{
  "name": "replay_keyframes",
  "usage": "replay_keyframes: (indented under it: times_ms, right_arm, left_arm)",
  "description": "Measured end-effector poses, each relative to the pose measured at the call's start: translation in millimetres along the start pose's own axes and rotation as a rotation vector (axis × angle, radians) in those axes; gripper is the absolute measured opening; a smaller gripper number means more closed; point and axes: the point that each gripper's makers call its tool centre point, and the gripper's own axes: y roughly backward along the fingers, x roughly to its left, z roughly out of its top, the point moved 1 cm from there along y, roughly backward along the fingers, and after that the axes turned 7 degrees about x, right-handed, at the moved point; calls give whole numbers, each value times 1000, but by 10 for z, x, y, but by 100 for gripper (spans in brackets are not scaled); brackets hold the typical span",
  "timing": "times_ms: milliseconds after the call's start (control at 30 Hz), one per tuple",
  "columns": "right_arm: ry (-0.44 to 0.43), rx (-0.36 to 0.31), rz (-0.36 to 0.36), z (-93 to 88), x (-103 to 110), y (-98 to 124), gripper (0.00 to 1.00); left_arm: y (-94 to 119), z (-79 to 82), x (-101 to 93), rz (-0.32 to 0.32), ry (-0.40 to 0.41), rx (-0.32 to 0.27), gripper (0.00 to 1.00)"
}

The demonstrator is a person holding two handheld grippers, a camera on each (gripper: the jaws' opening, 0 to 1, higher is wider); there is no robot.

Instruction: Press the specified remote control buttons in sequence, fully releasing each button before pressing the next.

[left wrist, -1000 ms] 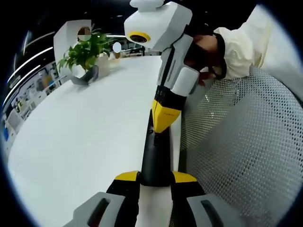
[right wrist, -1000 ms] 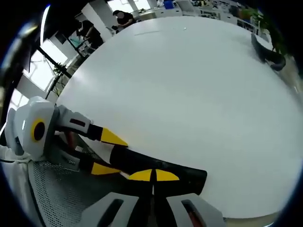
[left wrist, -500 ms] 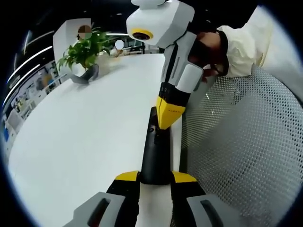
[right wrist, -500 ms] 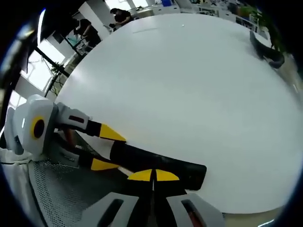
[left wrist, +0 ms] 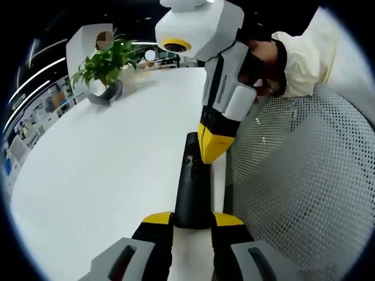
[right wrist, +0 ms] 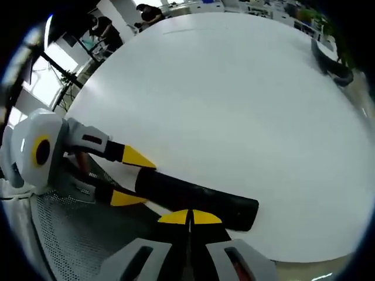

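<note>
Lifted slightly since a second ago, the right gripper (left wrist: 212,147) has its yellow tips pressed together above the black remote control (left wrist: 192,184), their point close over its upper face; contact cannot be told. That remote lies along the white table's (left wrist: 111,164) edge, its near end clamped between the left gripper's (left wrist: 192,220) 2 jaws. A potted plant (left wrist: 105,67) stands far back; a mesh chair (left wrist: 299,193) sits beside the table.

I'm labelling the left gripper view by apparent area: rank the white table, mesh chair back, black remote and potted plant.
1. white table
2. mesh chair back, close behind, and nearer the camera
3. black remote
4. potted plant, similar in area but far off, so unsure
</note>
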Motion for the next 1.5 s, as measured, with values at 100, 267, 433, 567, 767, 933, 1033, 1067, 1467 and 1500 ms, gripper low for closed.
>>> replay_keyframes:
  times_ms: [100, 267, 433, 567, 767, 933, 1033, 1067, 1467, 1500]
  right_arm:
    - [-9, -2, 7, -5, -15, 2, 0]
    - [-24, 9, 20, -19, -13, -15, 0]
    - [8, 10, -3, -17, -5, -11, 0]
    - [-10, 8, 9, -15, -15, -8, 0]
    - [-50, 9, 36, -14, -19, 3, 0]
    - [-62, 9, 44, -16, -9, 5, 0]
    - [-58, 9, 37, -14, -12, 9, 0]
    - [-56, 8, 32, -12, -17, 12, 0]
    - [-57, 9, 18, -10, -42, 15, 0]
    - [-54, 9, 17, -10, -40, 12, 0]
  left_arm:
    - [-4, -1, -3, 2, 3, -2, 24]
    - [-15, 9, -5, 1, 7, -6, 25]
    - [-14, 8, -6, 0, 4, -6, 25]
    - [-14, 9, -6, -1, 4, -5, 25]
    - [-9, 8, -5, -1, 4, -6, 25]
    - [-9, 8, -4, -1, 5, -8, 25]
    - [-10, 8, -3, -2, 5, -8, 25]
    - [-11, 7, -1, -2, 5, -9, 25]
    - [-11, 9, 4, -2, 5, -12, 25]
    - [-11, 10, 4, -2, 5, -12, 25]
